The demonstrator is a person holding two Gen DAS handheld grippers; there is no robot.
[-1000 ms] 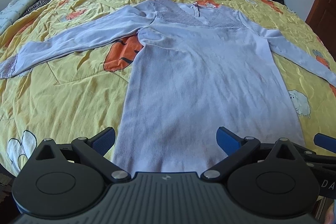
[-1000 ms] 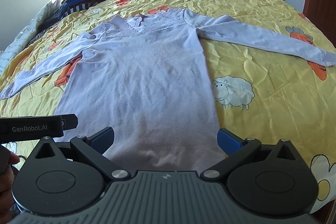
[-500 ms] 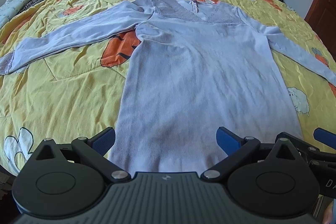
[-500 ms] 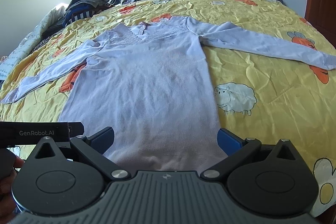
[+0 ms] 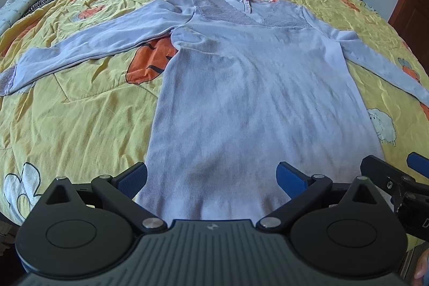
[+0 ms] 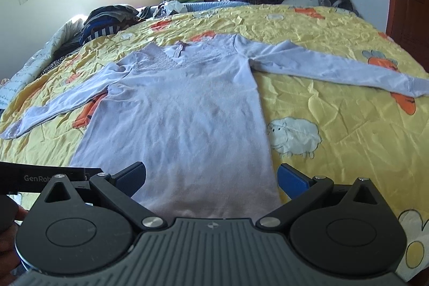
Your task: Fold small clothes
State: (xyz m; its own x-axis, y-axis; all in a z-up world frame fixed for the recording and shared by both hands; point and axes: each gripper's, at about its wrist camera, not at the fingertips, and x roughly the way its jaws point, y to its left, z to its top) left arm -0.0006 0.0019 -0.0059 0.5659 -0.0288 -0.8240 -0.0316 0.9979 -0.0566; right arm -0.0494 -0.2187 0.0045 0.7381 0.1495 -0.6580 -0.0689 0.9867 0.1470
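Left wrist: top's hem lies between spread fingers.

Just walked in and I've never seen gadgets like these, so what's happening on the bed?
A person is holding a two-finger tool in each hand and is about to fold a pale lilac long-sleeved top with a lace V-neck. It lies flat, face up, on the yellow cartoon-print quilt, both sleeves spread out to the sides. The left tool and right tool are both open, poised at the hem nearest the person. Neither grips the fabric, and nothing is folded yet.
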